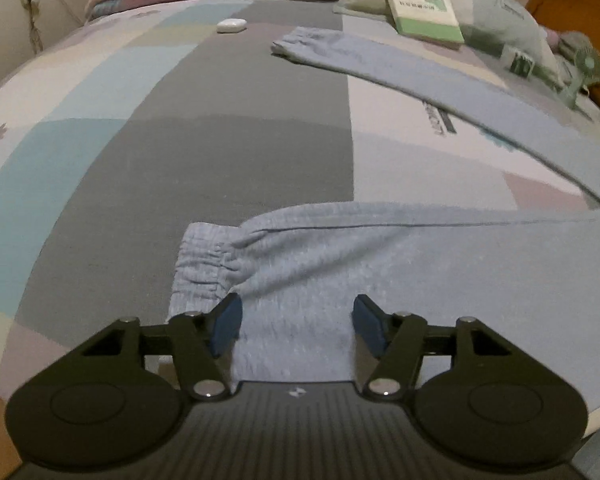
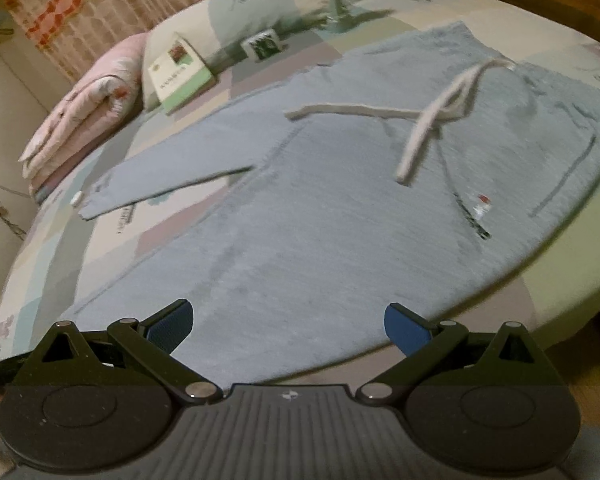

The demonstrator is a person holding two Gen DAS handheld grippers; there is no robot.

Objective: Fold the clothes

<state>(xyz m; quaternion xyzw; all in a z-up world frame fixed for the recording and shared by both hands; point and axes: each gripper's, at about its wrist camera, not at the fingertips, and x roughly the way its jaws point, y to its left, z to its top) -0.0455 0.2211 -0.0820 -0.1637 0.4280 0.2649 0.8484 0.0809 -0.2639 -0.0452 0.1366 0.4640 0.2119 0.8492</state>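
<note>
Both grippers, left (image 1: 296, 322) and right (image 2: 289, 328), hover with jaws apart over grey sweatpants (image 2: 340, 200) spread flat on the bed (image 1: 240, 120); best to pinch the near cuff (image 1: 204, 264) squarely before folding.

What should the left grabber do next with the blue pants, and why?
Probably ease forward and close on the near cuff. The left gripper is open above that leg of the light blue sweatpants, which lie spread flat, unfolded, so a fold likely starts by pinching that end.
</note>
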